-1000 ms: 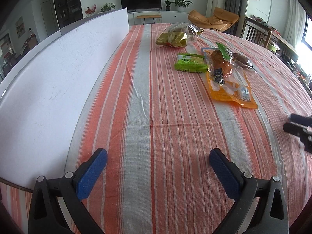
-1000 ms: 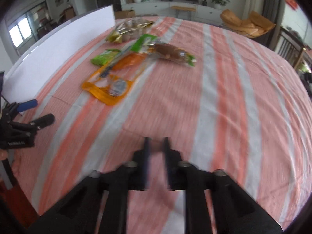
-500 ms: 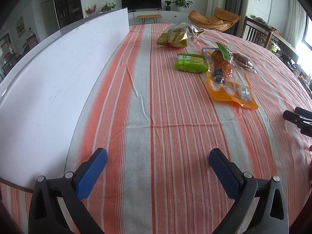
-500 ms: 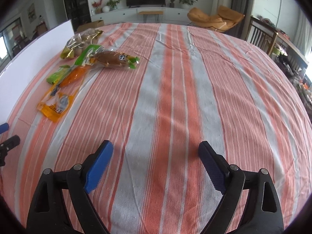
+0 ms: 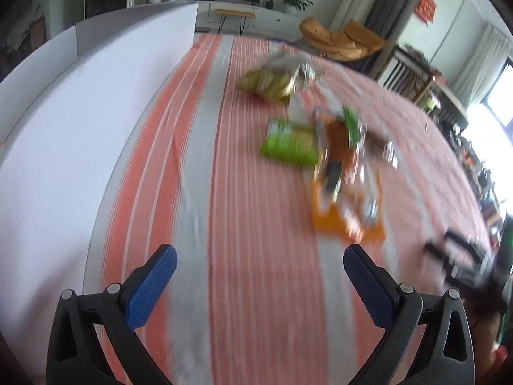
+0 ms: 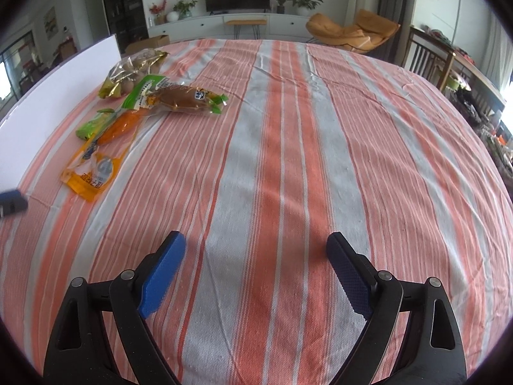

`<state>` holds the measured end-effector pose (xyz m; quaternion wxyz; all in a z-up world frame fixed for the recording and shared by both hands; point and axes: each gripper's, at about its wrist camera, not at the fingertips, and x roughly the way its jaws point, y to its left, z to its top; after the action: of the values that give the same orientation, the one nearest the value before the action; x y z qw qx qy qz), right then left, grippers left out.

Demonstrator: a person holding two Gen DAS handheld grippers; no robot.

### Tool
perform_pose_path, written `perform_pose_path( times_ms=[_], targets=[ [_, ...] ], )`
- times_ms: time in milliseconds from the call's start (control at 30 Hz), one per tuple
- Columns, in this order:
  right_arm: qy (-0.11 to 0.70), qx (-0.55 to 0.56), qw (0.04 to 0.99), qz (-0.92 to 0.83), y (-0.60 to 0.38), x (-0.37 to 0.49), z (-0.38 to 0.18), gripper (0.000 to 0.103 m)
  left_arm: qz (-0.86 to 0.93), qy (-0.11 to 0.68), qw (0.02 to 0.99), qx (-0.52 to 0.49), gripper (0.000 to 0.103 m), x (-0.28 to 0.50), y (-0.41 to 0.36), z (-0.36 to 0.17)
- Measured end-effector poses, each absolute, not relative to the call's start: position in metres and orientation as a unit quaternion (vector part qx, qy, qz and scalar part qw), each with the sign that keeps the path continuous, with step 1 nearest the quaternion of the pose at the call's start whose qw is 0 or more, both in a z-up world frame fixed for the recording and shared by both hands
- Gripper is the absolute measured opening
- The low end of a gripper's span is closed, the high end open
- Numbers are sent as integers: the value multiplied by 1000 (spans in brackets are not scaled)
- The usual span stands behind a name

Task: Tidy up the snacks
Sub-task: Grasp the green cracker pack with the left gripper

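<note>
Several snack packs lie in a cluster on the striped cloth: a gold bag (image 6: 130,75) (image 5: 275,78) farthest away, a small green pack (image 6: 91,125) (image 5: 288,144), a long orange pouch (image 6: 93,166) (image 5: 346,202), and a brown snack in a clear green-ended wrapper (image 6: 186,99). My left gripper (image 5: 259,258) is open over bare cloth, short of the cluster; that view is motion-blurred. My right gripper (image 6: 255,245) is open and empty over the middle stripes, with the snacks far ahead to its left. The left gripper's blue tip (image 6: 12,197) shows at the right wrist view's left edge.
A white board (image 5: 80,128) (image 6: 57,89) stands upright along the table's left side beside the snacks. The orange-and-grey striped tablecloth (image 6: 288,160) covers a round table. Chairs, a TV cabinet and plants stand beyond the far edge.
The right gripper opened wide and swung to face the table's middle. The left gripper moved toward the snacks and tilted, so they loom larger and blurred.
</note>
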<state>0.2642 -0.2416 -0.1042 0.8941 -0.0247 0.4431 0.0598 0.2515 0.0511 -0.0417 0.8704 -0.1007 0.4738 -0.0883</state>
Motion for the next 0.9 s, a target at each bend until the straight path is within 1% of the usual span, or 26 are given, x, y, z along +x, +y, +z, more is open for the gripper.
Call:
perform_pose_path(
  times_ms=[33,67,133,200,267,467,533,567,733,900],
  targets=[
    [443,-25,894,60,-242,264,-104,92,-88,469,873,-99,102,263,48,-38],
    [443,-25,894,60,-241,264,-104,92,-84,465,876,-92,100,277,43,-36],
    [443,-25,894,60,-241,264,-104,92,-75,475,873,-77,90,306,33,-38],
    [443,-25,894,60,-241,264,-104,92,-77,498,860,-72,76,333,23,-46],
    [443,-25,894,60,-241,264,-104,92,-74,509,856,-56,70,350,13,-55],
    [444,-24,894,62,-241,264,-104,93,-69,480,873,45,70,361,-20,-64],
    [444,-24,894,62,-241,264,-104,93,-86,473,876,46,60,358,-22,-64],
    [444,-24,894,62,-241,264,-104,93,-86,470,878,42,49,356,-22,-63],
    [444,-24,894,62,-241,264,-103,93,-55,470,881,24,49,327,-5,-64],
    [444,-24,894,62,-241,264,-104,93,-59,461,885,28,49,257,14,-68]
  ],
)
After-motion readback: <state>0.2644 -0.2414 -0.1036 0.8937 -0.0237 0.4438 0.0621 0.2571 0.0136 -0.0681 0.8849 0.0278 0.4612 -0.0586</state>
